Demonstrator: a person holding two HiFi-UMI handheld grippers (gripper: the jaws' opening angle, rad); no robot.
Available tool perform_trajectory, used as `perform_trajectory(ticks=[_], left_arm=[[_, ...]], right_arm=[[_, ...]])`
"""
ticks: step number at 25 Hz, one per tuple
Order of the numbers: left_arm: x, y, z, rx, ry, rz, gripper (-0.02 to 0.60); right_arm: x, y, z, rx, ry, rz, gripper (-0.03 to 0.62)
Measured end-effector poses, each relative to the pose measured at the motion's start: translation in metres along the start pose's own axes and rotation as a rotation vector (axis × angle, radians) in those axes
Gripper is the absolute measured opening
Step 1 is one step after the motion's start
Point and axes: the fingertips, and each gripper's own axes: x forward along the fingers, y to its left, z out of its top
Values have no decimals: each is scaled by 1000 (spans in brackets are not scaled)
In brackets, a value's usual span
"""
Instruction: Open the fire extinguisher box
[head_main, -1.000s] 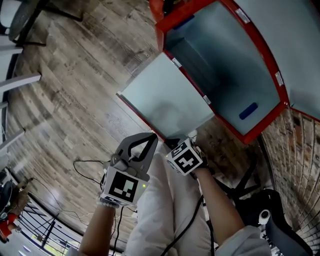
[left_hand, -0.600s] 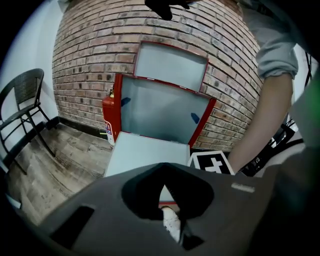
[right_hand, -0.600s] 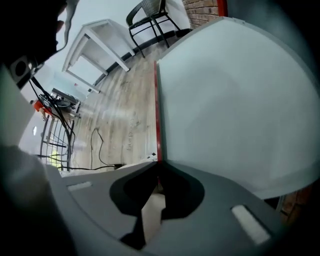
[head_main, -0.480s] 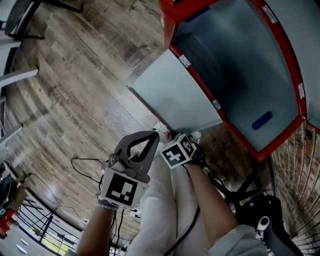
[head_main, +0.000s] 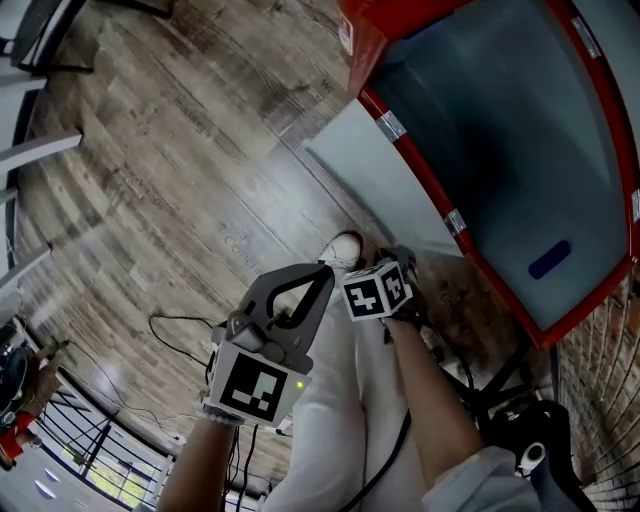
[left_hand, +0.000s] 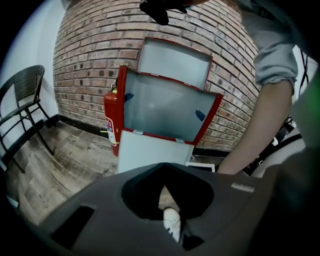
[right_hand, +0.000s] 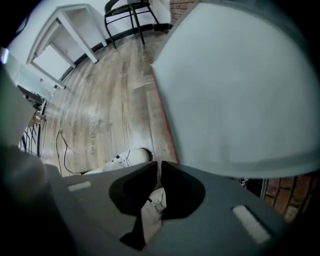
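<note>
The red fire extinguisher box (head_main: 425, 180) stands against the brick wall. Its white front door (head_main: 385, 185) hangs down and open from hinges on its lower edge, and the upper lid (left_hand: 175, 62) is raised. A red extinguisher (left_hand: 111, 120) stands at the box's left side. My right gripper (head_main: 400, 258) sits just below the door's free corner. Its jaws are opening by a narrow slit with nothing between them, and the door (right_hand: 240, 85) looms above it. My left gripper (head_main: 322, 270) hovers beside it over the floor, shut and empty, with the jaws meeting in a point (left_hand: 162, 167).
A white shoe (head_main: 343, 248) stands on the wooden floor under the grippers. A black cable (head_main: 180, 330) lies to the left. There is a wicker chair (left_hand: 20, 110) at the far left, a white table (right_hand: 60, 30) farther off, and dark gear (head_main: 530, 440) by the wall at the lower right.
The white door now looks swung farther down and narrower in the head view. The right gripper no longer sits against its lower edge. The left gripper has hardly moved.
</note>
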Motion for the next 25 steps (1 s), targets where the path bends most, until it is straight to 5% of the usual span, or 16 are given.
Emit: perform_trajectory(ticks=[7, 25], left_arm=[[-8, 1, 16, 0, -10, 17, -1], [-103, -53, 167, 101, -76, 14, -1]], right_arm=[[-36, -19, 12, -5, -106, 29, 6], [-306, -48, 46, 177, -551, 79, 8]])
